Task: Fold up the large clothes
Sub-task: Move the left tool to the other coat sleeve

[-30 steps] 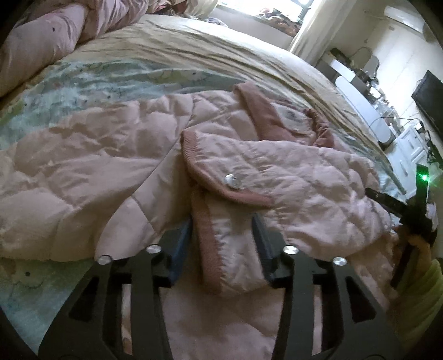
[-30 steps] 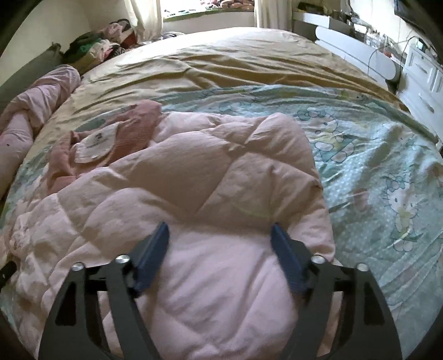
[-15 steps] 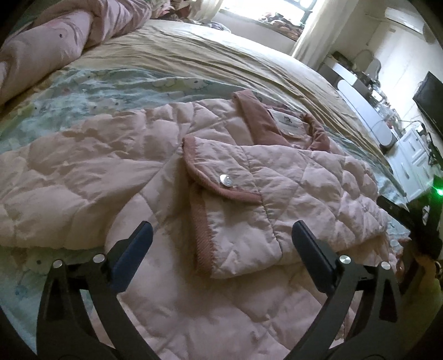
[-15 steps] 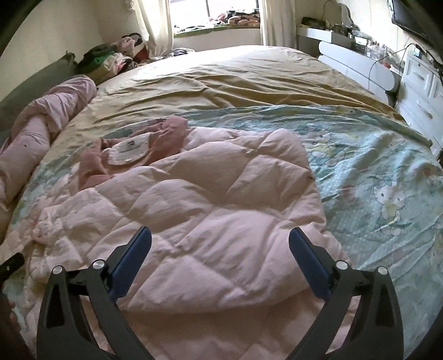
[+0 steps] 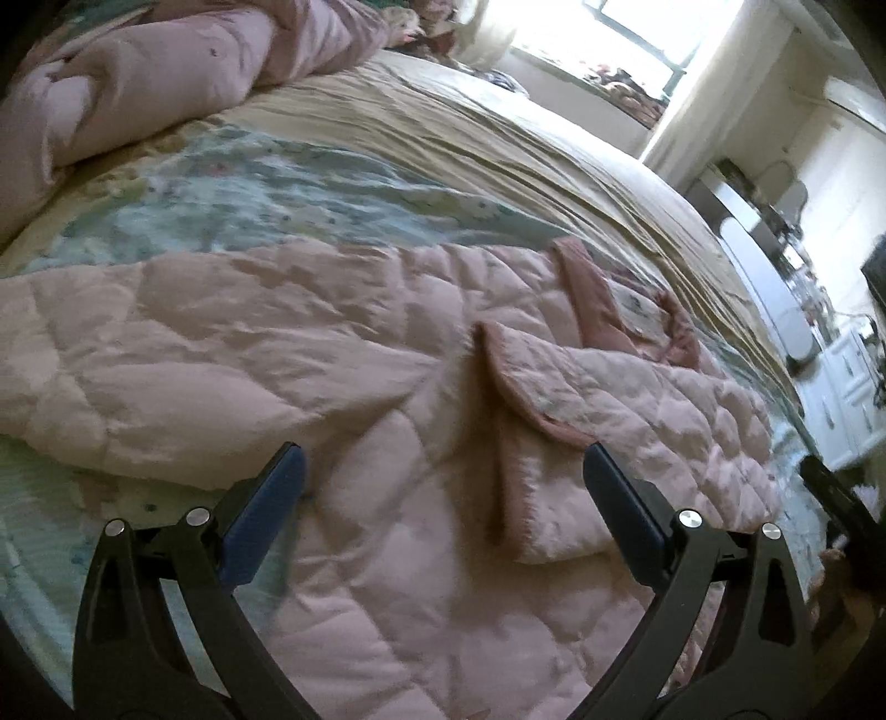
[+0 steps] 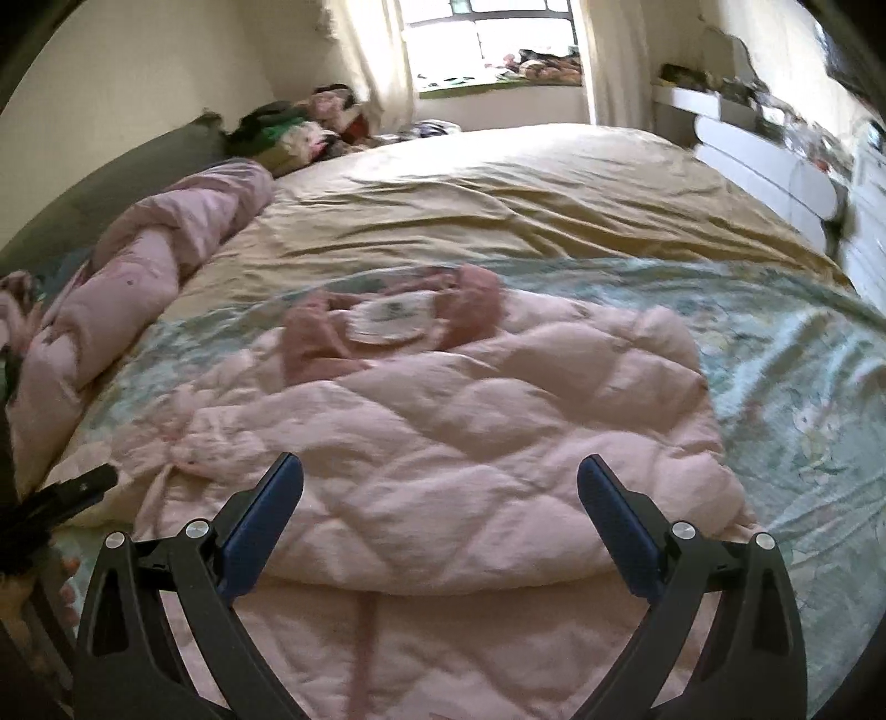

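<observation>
Left wrist view: a wide bed (image 5: 554,160) fills the frame, its tan sheet (image 5: 498,138) wrinkled, with a pale green cartoon-print cover (image 5: 266,199) nearer. A bright window (image 5: 626,33) sits upper right. The pink quilted jacket (image 5: 343,354) lies spread across the frame's middle, one sleeve (image 5: 559,443) folded over its body, darker ribbed collar (image 5: 595,310) beyond. A rolled pink duvet (image 5: 138,83) lies upper left. The left gripper (image 5: 443,498) is spread wide, holding nothing. In the right wrist view the right gripper (image 6: 440,509) is likewise spread, above the jacket's hem.
</observation>
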The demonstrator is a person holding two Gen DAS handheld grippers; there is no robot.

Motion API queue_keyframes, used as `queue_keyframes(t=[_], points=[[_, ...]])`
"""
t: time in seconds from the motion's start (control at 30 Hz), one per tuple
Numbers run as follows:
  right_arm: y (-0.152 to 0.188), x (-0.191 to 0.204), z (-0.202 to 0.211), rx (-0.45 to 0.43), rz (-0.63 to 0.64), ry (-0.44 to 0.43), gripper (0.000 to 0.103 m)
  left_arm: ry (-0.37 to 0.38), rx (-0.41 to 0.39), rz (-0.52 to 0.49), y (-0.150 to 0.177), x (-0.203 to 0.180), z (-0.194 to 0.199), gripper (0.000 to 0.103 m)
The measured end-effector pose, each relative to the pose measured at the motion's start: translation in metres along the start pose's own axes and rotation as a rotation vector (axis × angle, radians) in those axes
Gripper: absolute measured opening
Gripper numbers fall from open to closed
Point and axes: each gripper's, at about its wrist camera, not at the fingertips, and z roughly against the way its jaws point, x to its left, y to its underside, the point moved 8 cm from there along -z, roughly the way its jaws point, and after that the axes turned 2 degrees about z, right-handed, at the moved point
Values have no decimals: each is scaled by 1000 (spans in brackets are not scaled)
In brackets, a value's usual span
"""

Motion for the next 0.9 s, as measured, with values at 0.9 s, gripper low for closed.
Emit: queue_keyframes(t=[0.9], points=[[-18, 166, 9, -16, 166, -202, 99, -174, -191, 213, -48, 115, 67, 94]])
